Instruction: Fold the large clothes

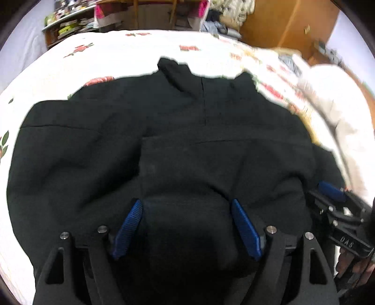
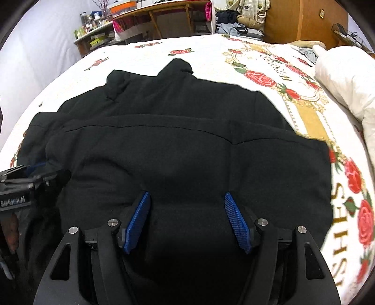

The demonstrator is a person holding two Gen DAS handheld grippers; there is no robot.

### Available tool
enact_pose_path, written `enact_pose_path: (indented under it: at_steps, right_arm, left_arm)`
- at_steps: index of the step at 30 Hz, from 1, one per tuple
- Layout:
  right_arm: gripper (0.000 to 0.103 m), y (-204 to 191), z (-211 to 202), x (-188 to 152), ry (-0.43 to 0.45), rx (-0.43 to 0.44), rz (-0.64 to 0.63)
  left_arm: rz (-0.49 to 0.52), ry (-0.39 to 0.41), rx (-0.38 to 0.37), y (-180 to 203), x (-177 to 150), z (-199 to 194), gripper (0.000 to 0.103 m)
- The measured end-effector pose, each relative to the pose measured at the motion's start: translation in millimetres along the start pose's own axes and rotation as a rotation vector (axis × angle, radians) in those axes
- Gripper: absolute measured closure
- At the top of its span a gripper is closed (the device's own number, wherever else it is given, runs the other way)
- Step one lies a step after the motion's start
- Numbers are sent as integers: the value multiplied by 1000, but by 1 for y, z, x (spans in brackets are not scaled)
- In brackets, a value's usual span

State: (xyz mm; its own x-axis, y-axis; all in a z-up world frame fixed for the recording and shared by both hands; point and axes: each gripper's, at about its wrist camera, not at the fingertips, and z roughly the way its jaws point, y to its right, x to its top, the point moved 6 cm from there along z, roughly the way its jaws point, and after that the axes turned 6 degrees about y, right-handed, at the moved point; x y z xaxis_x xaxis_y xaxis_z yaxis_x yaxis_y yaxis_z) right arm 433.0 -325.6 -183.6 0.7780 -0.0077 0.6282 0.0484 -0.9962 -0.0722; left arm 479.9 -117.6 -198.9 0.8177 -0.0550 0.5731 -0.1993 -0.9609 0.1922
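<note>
A large black garment (image 1: 164, 145) lies spread and partly folded on the rose-print bed; it also fills the right wrist view (image 2: 182, 145). My left gripper (image 1: 186, 204) is open, its blue pads either side of a bunched near fold of the black cloth. My right gripper (image 2: 186, 196) is open in the same way over the near fold on the garment's right part. The right gripper also shows at the right edge of the left wrist view (image 1: 332, 192); the left one shows at the left edge of the right wrist view (image 2: 28, 173).
The bed sheet (image 2: 211, 54) is white with red roses and a gold band. A white pillow (image 2: 346, 77) lies at the right. Behind the bed stand cluttered shelves (image 2: 98, 35), a wooden desk (image 2: 164, 14), piled clothes (image 2: 234, 21) and a wooden wardrobe (image 2: 304, 21).
</note>
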Motion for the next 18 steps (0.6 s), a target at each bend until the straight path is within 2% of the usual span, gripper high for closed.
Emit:
enact_pose_path:
  at_steps: [3,5,7,9,11,13,18]
  right_arm:
    - [37,14,-31,5,67,-13,27]
    - [37,30,-42,-1,70,-11,67]
    - [37,45,-48,-13,67,-50,81]
    - [37,55,-45,-25,50,-82,69]
    - [37,62,-32,-35,0,-124,62]
    - [36,63,-21,-41,-15,-119,64]
    - [32,63,-8,-44,-13,-130,46]
  left_arm:
    - [18,72,-6,0,5,-28,23]
    - [36,72,-40,2,2,-37,23]
    - [67,53,-34,4,-2,-34,23]
    - [103,12,18,5,-9,-19,23]
    - [84,-34,21,3,-17,-3,22]
    - [61,-34,27,0,-20,3,21]
    - [105,-28,64,1,-22,8,15]
